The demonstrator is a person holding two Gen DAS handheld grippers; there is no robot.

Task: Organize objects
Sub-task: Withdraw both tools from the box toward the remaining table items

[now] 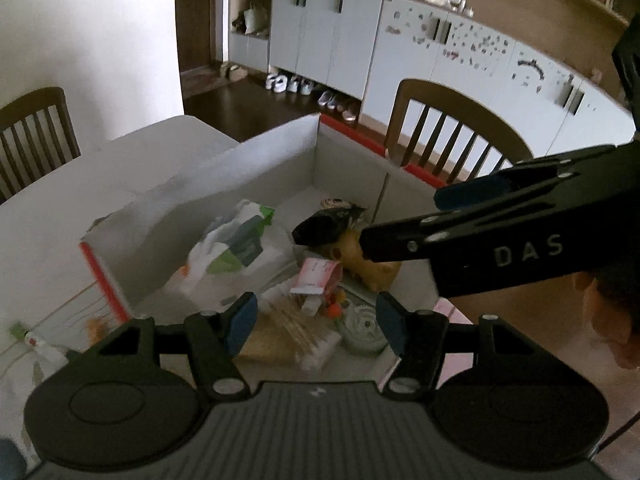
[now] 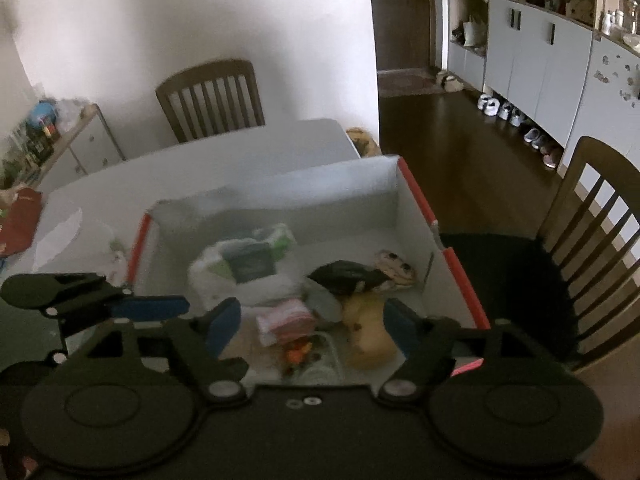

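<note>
A white cardboard box with red edges (image 1: 276, 160) (image 2: 280, 196) stands on the white table. It holds a white and green plastic bag (image 1: 232, 256) (image 2: 244, 268), a black pouch (image 1: 324, 224) (image 2: 344, 276), a yellow toy (image 1: 372, 268) (image 2: 368, 332), a pink packet (image 1: 318, 276) (image 2: 284, 320), a bundle of cotton swabs (image 1: 300, 332) and a round clear lid (image 1: 364, 324). My left gripper (image 1: 316, 324) is open and empty above the box's near end. My right gripper (image 2: 312, 324) is open and empty over the box; it also reaches in from the right in the left wrist view (image 1: 400, 220).
Wooden chairs stand beyond the table (image 1: 452, 132) (image 2: 212, 100) (image 2: 592, 240). A small tube (image 1: 40, 344) lies on the table left of the box. Red items (image 2: 20, 220) lie at the table's left edge. White cabinets (image 1: 400, 52) line the far wall.
</note>
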